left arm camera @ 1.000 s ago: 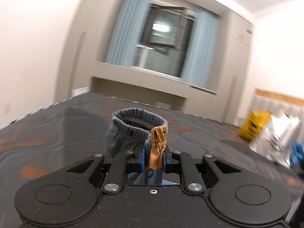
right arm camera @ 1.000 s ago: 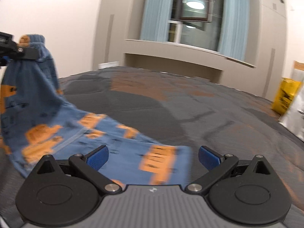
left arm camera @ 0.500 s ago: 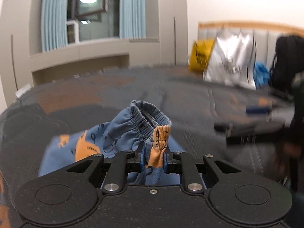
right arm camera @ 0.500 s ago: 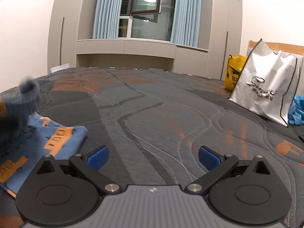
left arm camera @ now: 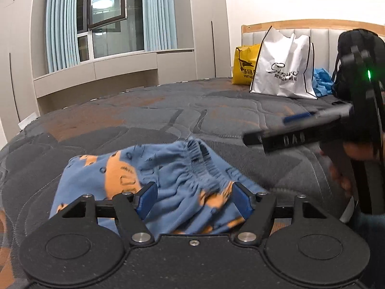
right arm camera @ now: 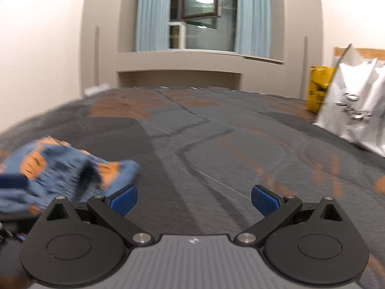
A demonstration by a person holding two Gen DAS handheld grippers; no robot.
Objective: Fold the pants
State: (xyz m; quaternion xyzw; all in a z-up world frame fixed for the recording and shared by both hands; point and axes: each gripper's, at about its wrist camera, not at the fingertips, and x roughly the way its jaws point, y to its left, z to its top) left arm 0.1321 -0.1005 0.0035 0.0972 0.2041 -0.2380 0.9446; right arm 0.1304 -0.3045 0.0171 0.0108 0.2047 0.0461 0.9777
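Note:
The small blue pants (left arm camera: pixel 134 175) with orange prints lie bunched on the grey quilted bed (left arm camera: pixel 144 120), elastic waistband up and toward the right. My left gripper (left arm camera: pixel 193 201) is open, its blue pads either side of the cloth, gripping nothing. In the right wrist view the pants (right arm camera: pixel 62 168) lie blurred at the lower left. My right gripper (right arm camera: pixel 193 200) is open and empty over bare bed, just right of the pants. It also shows in the left wrist view (left arm camera: pixel 300 130) at the right, held by a hand.
A white shopping bag (left arm camera: pixel 284 69), a yellow bag (left arm camera: pixel 245 65), blue cloth (left arm camera: pixel 322 84) and a black backpack (left arm camera: pixel 356 55) stand along the headboard at the far right. A window ledge and cabinets lie beyond the bed's far edge.
My left gripper lowered the pants onto the bed and opened, letting go of the waistband. My right gripper stayed open and swung back toward the pants.

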